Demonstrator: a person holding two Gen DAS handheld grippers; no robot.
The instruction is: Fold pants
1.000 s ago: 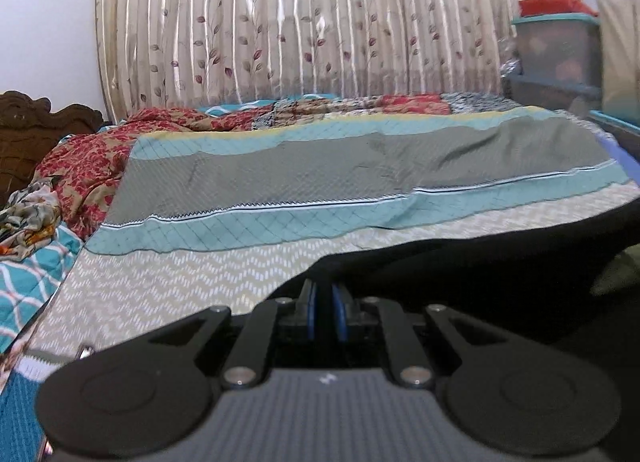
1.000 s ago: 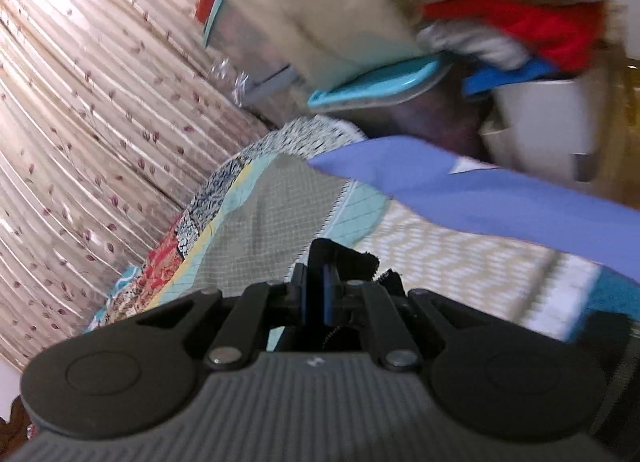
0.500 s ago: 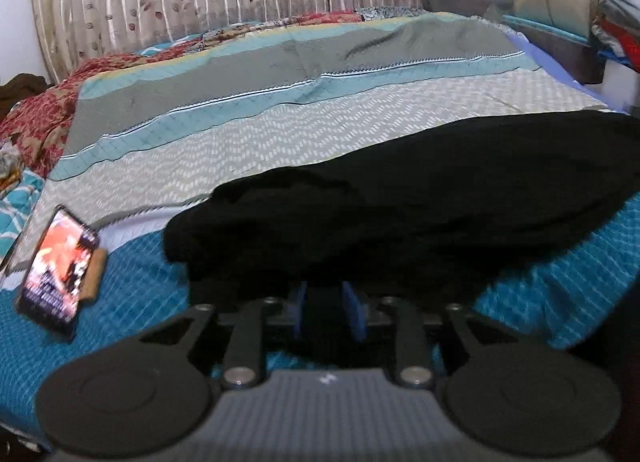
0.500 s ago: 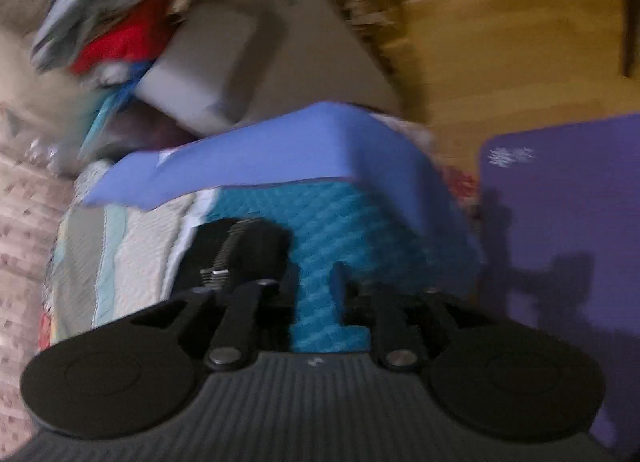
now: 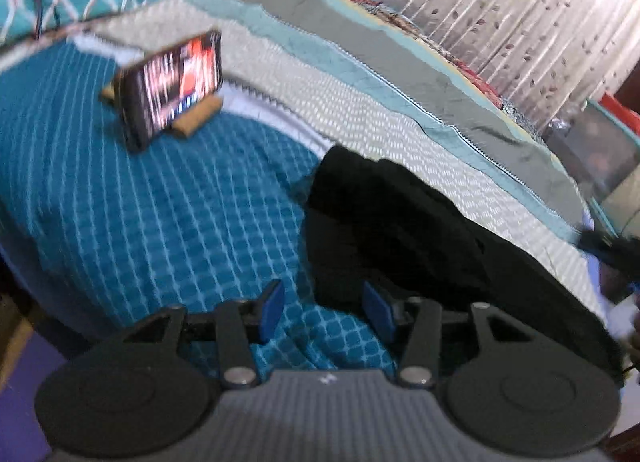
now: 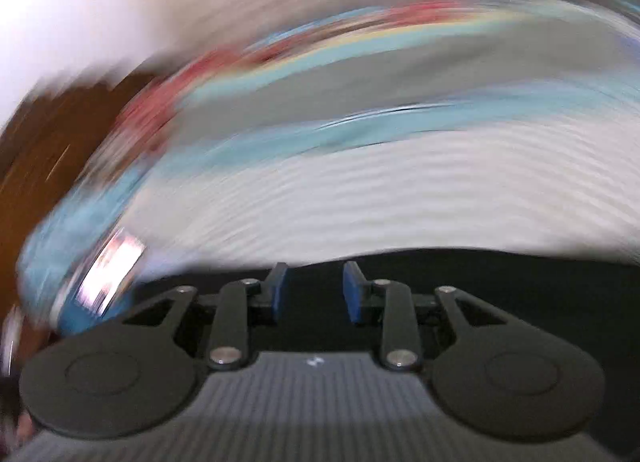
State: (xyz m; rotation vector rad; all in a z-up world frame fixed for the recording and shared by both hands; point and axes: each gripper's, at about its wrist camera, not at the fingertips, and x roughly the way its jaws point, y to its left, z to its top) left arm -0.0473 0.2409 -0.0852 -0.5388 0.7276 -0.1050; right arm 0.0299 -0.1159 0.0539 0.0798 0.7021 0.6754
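Note:
The black pants point(image 5: 420, 229) lie spread on the bed, running from the middle toward the right in the left wrist view. My left gripper point(image 5: 323, 308) is open and empty, its blue pads just off the near left corner of the pants. The right wrist view is heavily blurred. My right gripper point(image 6: 314, 293) is open and empty, low over the black pants point(image 6: 500, 282), which fill the bottom of that view.
The bed carries a teal checked cover point(image 5: 160, 201) and a grey, teal and white striped bedspread point(image 5: 400, 73). A lit phone point(image 5: 176, 81) stands on a wooden holder at the left. Patterned curtains point(image 5: 500, 9) hang behind. Storage boxes point(image 5: 600, 145) stand at the right.
Both grippers have opened and let go of the pants, which now lie on the bed. The left gripper has swung left. The right gripper has swung fast from the floor toward the bed.

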